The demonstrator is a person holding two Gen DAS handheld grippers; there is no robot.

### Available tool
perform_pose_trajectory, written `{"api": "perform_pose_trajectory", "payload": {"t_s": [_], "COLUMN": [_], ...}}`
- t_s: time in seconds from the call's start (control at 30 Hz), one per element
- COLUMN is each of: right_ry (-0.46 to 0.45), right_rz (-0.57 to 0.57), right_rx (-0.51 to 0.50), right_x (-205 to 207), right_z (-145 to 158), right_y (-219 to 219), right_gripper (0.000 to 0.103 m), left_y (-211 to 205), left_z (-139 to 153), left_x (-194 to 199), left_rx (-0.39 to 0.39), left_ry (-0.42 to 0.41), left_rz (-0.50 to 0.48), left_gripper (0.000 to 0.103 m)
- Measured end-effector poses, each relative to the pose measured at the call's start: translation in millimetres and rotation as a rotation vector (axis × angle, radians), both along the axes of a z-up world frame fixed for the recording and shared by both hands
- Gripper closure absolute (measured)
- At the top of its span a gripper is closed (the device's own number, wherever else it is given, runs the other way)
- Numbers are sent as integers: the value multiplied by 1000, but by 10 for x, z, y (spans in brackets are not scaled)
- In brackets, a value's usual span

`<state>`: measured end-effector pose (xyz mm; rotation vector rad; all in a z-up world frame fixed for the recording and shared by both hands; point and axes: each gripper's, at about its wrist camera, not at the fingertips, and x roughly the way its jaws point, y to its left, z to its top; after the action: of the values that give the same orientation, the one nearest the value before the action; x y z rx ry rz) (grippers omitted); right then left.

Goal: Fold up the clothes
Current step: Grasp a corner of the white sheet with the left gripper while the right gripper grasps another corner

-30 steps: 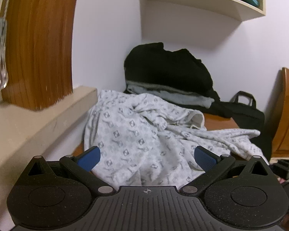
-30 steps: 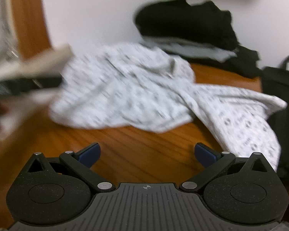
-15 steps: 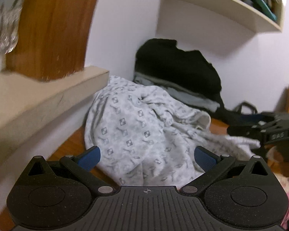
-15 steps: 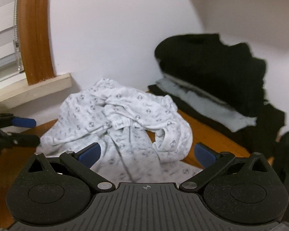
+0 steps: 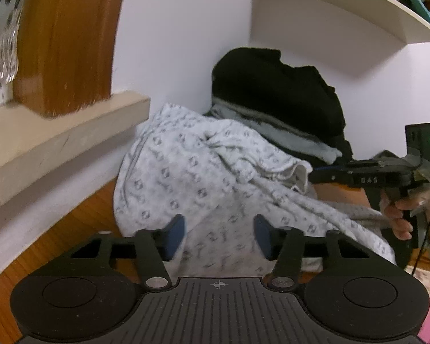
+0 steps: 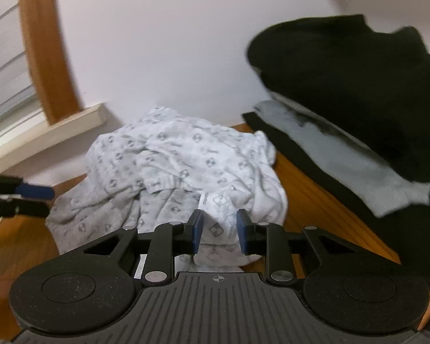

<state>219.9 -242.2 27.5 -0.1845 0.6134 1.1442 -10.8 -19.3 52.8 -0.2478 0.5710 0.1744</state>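
Both hand-held grippers (image 5: 219,236) (image 6: 218,232) narrowed, closing on garment (image 6: 186,154)

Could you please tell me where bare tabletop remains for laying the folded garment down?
Bare wood shows between the patterned garment and the dark clothes pile, and left of the garment below the window ledge. The back corner is crowded. Both grippers, left gripper and right gripper, are closing at its near edge.

Left wrist view looks down-forward, close over the patterned garment (image 5: 203,177) from the window side; right wrist view faces it from the opposite side; both share the black pile (image 6: 358,66).
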Motion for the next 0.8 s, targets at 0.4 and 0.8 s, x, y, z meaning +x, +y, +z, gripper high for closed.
{"api": "perform_pose_trajectory", "payload": {"t_s": [0.4,0.8], "right_ry": [-88,-175], "right_rz": [80,18], "right_rx": [-41,102], "right_x": [117,479], "right_z": [-100,335], "right_y": [55,-234], "right_gripper": [85,93], "left_y": [-455,-559], "left_z": [-27,-271], "left_x": [751,1572], "left_rx": [166,291], "left_ry": [62,151], "left_rz": [-2,-49], "left_gripper": [71,69]}}
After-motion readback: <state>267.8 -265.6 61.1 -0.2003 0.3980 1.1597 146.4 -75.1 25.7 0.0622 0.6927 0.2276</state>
